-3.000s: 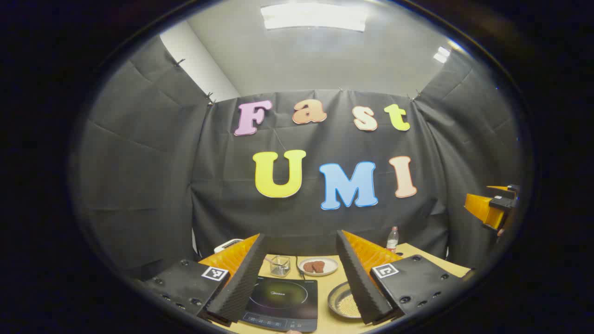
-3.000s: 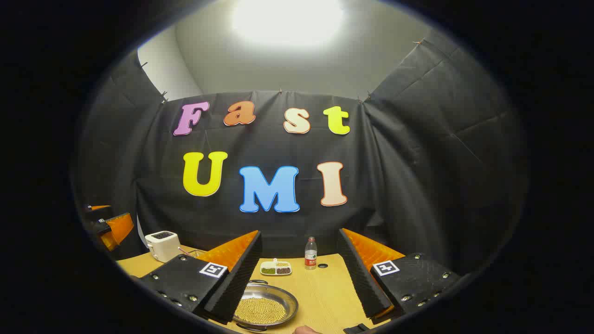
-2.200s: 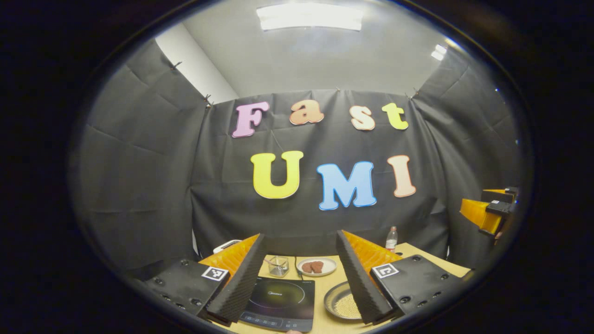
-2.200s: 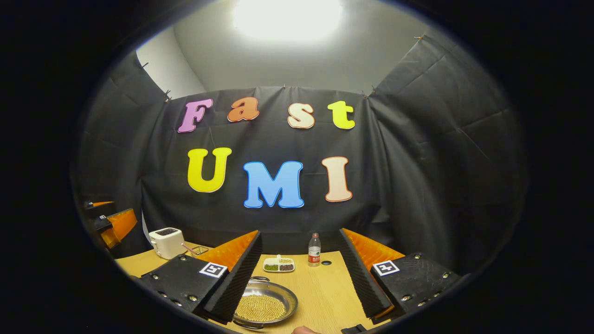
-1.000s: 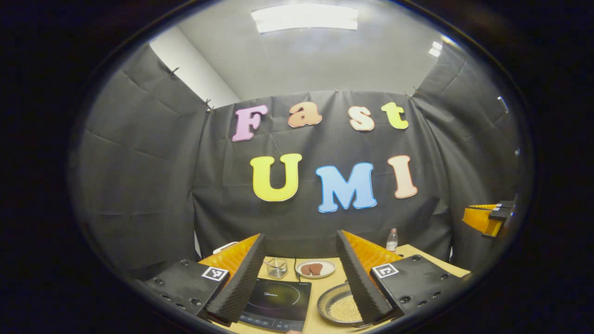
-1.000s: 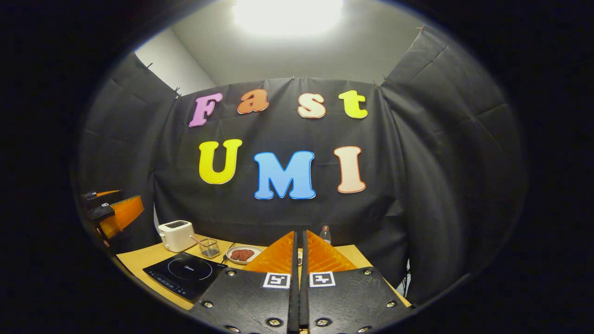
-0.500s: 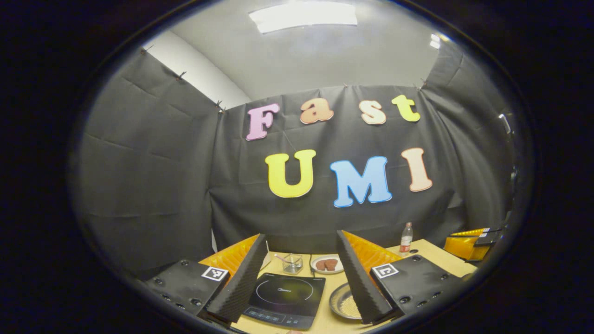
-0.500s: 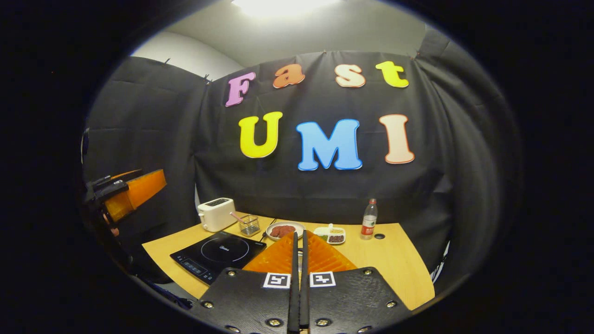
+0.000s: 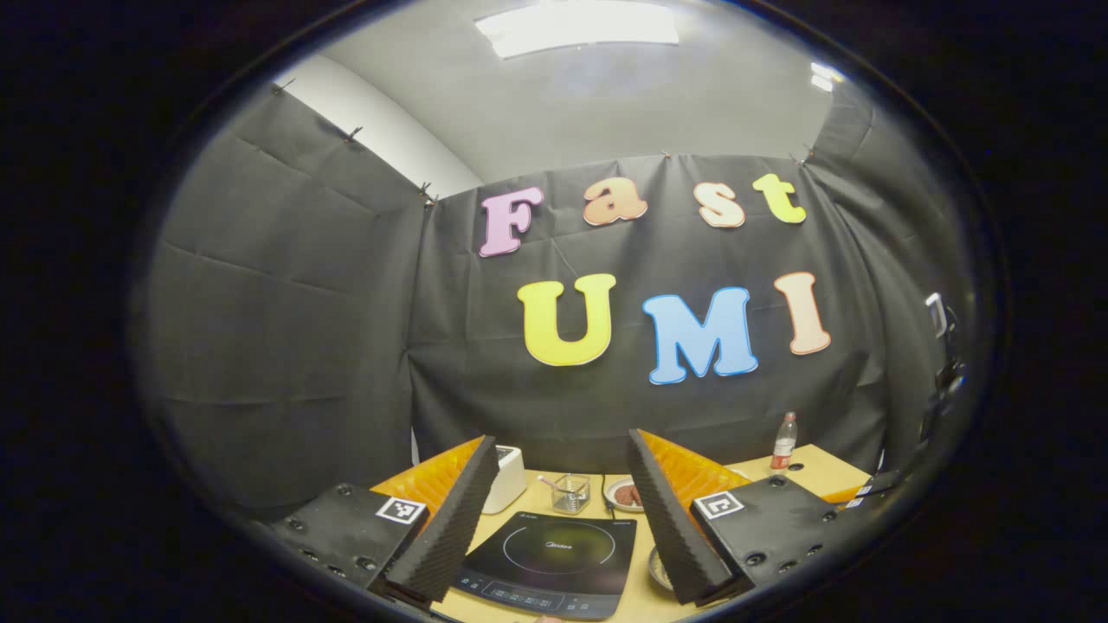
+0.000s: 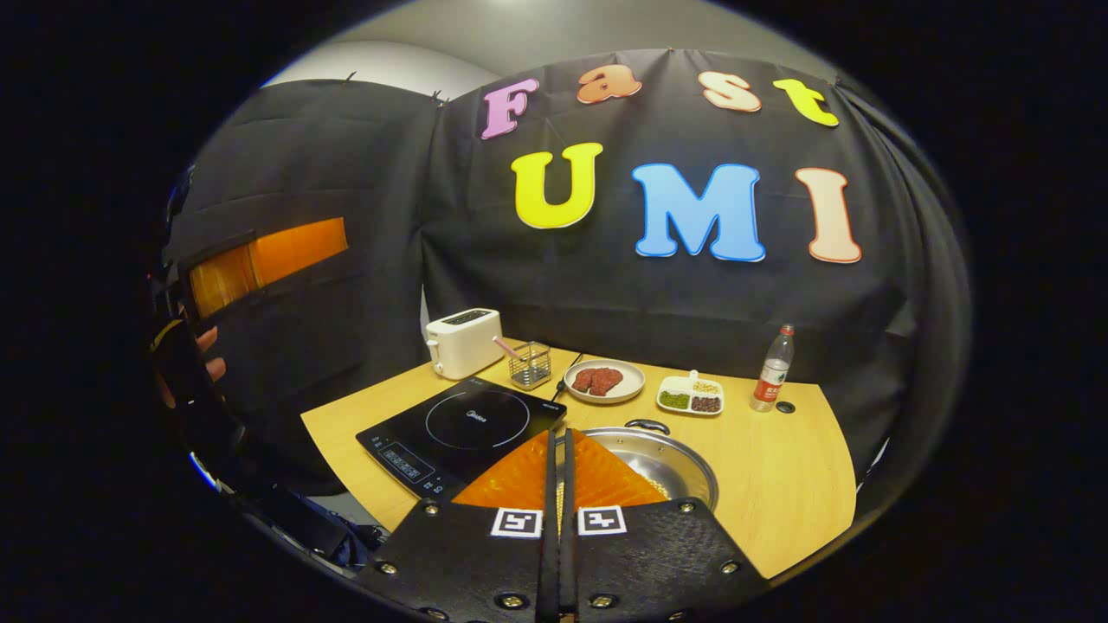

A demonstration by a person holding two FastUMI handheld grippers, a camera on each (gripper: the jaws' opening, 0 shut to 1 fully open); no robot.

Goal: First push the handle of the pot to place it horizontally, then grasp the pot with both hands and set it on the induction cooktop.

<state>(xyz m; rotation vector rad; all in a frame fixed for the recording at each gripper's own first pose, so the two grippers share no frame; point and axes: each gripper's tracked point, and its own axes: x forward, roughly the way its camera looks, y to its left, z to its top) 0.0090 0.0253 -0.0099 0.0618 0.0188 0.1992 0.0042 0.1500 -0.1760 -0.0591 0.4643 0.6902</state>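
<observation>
In the left gripper view, your left gripper (image 9: 558, 484) is spread apart above the cooktop (image 9: 554, 562). In the right gripper view, your right gripper (image 10: 559, 450) is closed, empty, over the pot (image 10: 671, 463), which sits on the table (image 10: 779, 476) beside the cooktop (image 10: 463, 428).

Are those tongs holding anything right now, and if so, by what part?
Nothing is held. The left tongs stand open above the cooktop; the right tongs are shut with nothing between them, poised over the pot.
</observation>
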